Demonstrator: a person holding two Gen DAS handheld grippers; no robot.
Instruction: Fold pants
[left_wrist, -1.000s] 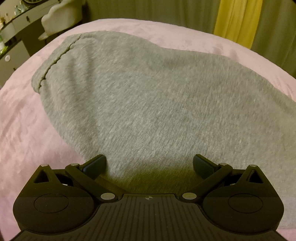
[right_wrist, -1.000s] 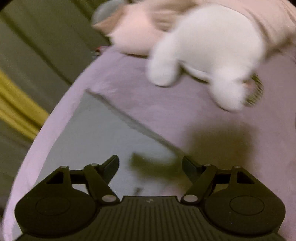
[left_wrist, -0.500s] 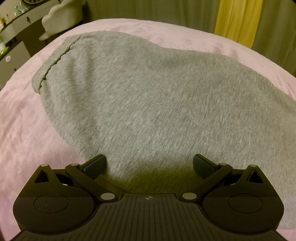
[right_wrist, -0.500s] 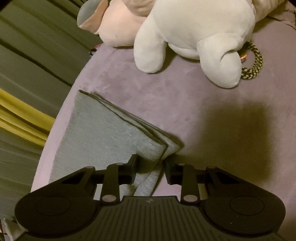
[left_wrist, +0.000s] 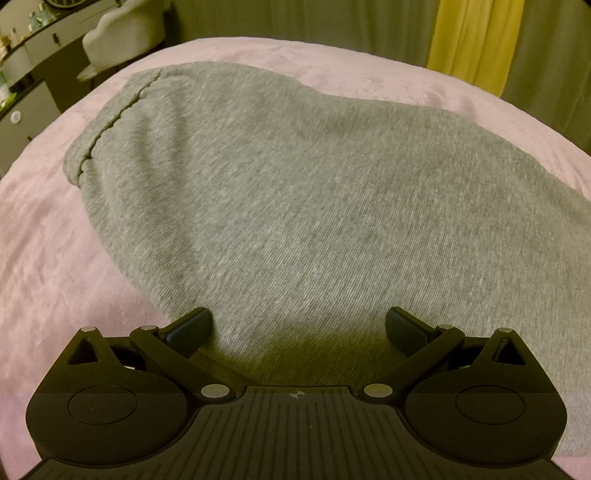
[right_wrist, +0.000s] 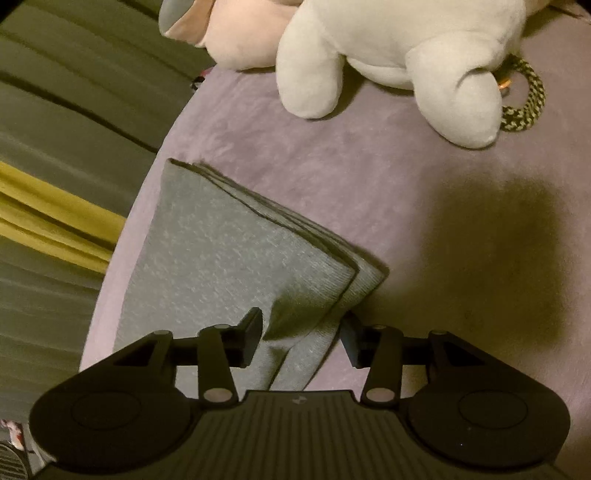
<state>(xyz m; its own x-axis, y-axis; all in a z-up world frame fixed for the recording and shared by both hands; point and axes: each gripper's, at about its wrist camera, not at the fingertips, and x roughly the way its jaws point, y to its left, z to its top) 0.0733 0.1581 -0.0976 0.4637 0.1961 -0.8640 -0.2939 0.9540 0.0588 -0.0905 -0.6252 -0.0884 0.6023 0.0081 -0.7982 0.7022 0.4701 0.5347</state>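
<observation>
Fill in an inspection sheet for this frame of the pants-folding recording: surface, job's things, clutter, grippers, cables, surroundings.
Surface: pink bedspread, soft and plush.
Job's things: grey pants lying flat, waistband at far left in the left wrist view; stacked leg ends in the right wrist view.
Clutter: white plush toy and pink plush toy at the far edge; braided cord with a metal ring beside them.
Grippers: left gripper open over the pants; right gripper straddling the leg ends, its jaws have just been closing, pads not clearly pressing.
Cables: nothing seen.
Surroundings: green and yellow curtains; dresser at left.
</observation>
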